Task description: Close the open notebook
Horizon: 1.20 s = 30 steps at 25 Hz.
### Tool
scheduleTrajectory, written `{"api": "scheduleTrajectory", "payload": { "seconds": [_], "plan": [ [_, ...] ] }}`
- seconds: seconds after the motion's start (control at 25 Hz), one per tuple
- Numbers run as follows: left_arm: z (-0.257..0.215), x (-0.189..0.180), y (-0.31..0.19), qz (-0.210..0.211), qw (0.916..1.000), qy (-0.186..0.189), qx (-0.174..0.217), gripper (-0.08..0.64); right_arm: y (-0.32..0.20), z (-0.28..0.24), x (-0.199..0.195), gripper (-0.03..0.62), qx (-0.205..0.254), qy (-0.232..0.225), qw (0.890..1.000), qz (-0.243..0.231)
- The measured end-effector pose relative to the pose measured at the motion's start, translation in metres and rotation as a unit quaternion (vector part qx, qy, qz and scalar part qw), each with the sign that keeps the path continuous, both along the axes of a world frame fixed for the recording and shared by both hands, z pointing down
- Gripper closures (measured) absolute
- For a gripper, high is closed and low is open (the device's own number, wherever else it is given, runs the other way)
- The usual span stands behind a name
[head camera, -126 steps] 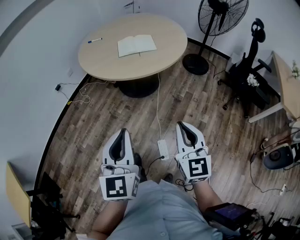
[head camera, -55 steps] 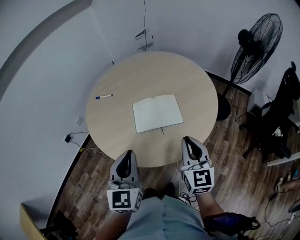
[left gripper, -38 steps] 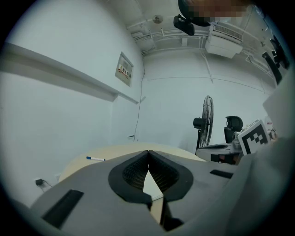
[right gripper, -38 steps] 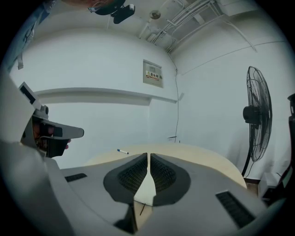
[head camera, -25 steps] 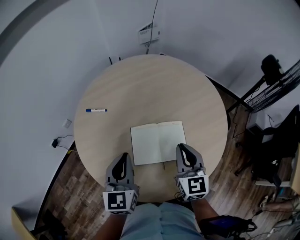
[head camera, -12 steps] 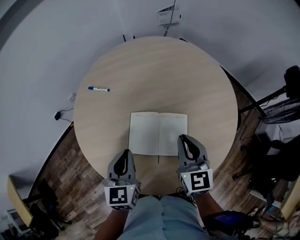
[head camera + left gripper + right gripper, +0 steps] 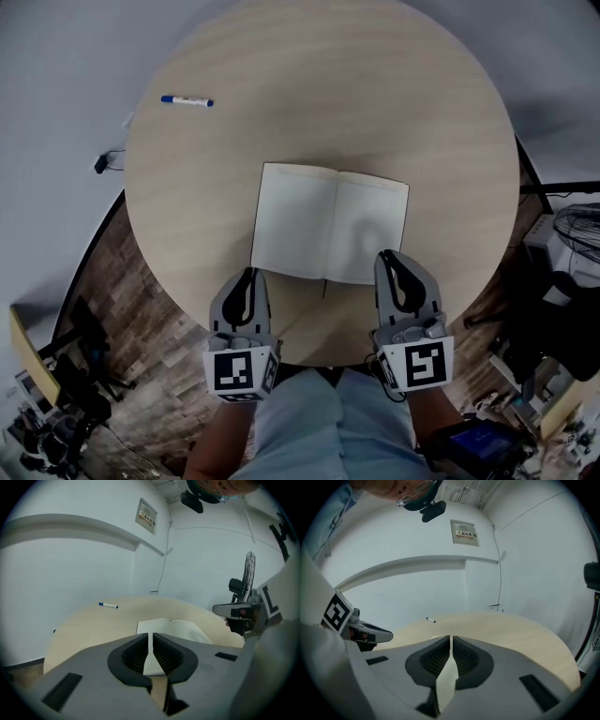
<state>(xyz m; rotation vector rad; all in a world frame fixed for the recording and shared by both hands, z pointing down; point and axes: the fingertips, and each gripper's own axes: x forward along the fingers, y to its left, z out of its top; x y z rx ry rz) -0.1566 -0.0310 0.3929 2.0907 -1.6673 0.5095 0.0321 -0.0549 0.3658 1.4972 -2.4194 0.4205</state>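
— Where's the notebook (image 7: 328,223)?
— Open, pages up, on the round table (image 7: 375,94) just ahead of me.
— And your claws?
— My left gripper (image 7: 247,277) and right gripper (image 7: 391,261) are both pressed together, pinching nothing. The right tip overlaps the near page edge, perhaps touching it; I can't tell.

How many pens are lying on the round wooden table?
1. The white pen with a blue cap lies near the far left edge of the round light-wood table, apart from the open white notebook.
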Motion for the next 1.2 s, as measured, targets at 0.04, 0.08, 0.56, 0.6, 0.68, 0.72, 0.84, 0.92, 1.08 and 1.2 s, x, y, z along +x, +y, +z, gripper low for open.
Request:
{"api": "scheduleTrajectory", "payload": {
  "seconds": [0.04,0.08,0.56,0.6,0.68,0.72,0.84,0.92,1.08,1.2],
  "plan": [
    [0.008,-0.001,-0.001,-0.001,1.0000,0.004,-0.008,0.523,0.000,0.006,0.000,0.543,-0.006,0.002,1.000,-0.002],
    [0.017,-0.001,-0.001,-0.002,0.9998,0.007,-0.016,0.501,-0.001,0.011,0.000,0.543,-0.011,0.002,1.000,-0.003],
    [0.092,-0.014,-0.008,-0.016,0.9957,0.022,-0.089,0.378,-0.010,0.053,-0.006,0.543,-0.052,0.015,0.998,-0.016],
    [0.097,-0.015,-0.009,-0.016,0.9952,0.022,-0.094,0.377,-0.010,0.055,-0.005,0.543,-0.054,0.016,0.998,-0.016],
    [0.108,-0.016,-0.008,-0.016,0.9937,0.021,-0.108,0.376,-0.012,0.058,-0.005,0.541,-0.057,0.018,0.998,-0.014],
    [0.111,-0.017,-0.008,-0.017,0.9930,0.020,-0.115,0.373,-0.013,0.059,-0.004,0.542,-0.058,0.018,0.998,-0.012],
    [0.117,-0.017,-0.009,-0.020,0.9918,0.004,-0.126,0.373,-0.015,0.061,-0.002,0.543,-0.060,0.020,0.998,-0.009],
    [0.118,-0.017,-0.009,-0.021,0.9913,-0.003,-0.130,0.371,-0.015,0.062,0.000,0.543,-0.061,0.020,0.998,-0.007],
    [0.118,-0.017,-0.009,-0.021,0.9912,-0.004,-0.130,0.373,-0.016,0.060,0.002,0.543,-0.058,0.019,0.998,-0.004],
    [0.118,-0.022,-0.010,-0.028,0.9911,-0.006,-0.130,0.427,-0.016,0.059,0.006,0.542,-0.055,0.016,0.998,0.000]
  ]
}}
